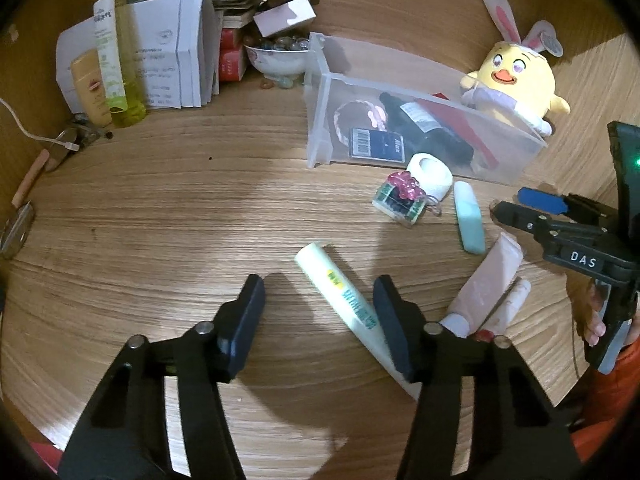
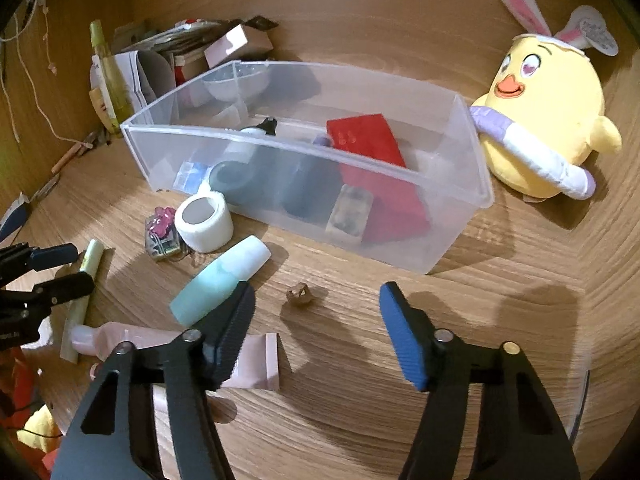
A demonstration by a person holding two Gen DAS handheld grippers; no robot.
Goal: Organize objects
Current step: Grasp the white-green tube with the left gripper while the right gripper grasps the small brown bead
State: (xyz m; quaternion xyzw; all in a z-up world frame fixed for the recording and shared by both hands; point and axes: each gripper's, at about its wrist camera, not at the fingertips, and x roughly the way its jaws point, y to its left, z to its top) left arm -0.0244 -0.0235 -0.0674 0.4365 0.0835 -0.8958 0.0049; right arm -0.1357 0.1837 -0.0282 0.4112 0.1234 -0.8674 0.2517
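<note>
A clear plastic bin (image 2: 460, 208) (image 1: 320, 120) on the wooden desk holds a red box (image 2: 372, 144), dark bottles and small items. In front of it lie a white tape roll (image 2: 204, 216) (image 1: 430, 174), a pink-flower keychain (image 2: 160, 236) (image 1: 400, 200), a teal bottle (image 2: 216, 280) (image 1: 470, 220), a pink tube (image 2: 160, 340) (image 1: 488, 280) and a pale yellow-green tube (image 1: 340, 288) (image 2: 86, 276). My left gripper (image 1: 320, 304) is open, its jaws astride the yellow-green tube. My right gripper (image 2: 316, 312) (image 1: 516, 204) is open and empty above the desk, near a small brown crumpled bit (image 2: 299, 295).
A yellow chick plush with bunny ears (image 2: 548, 120) (image 1: 516, 76) sits right of the bin. At the back left stand papers (image 1: 172, 52), a bowl of pebbles (image 1: 280, 54), bottles (image 1: 124, 60) and a cable (image 1: 36, 136).
</note>
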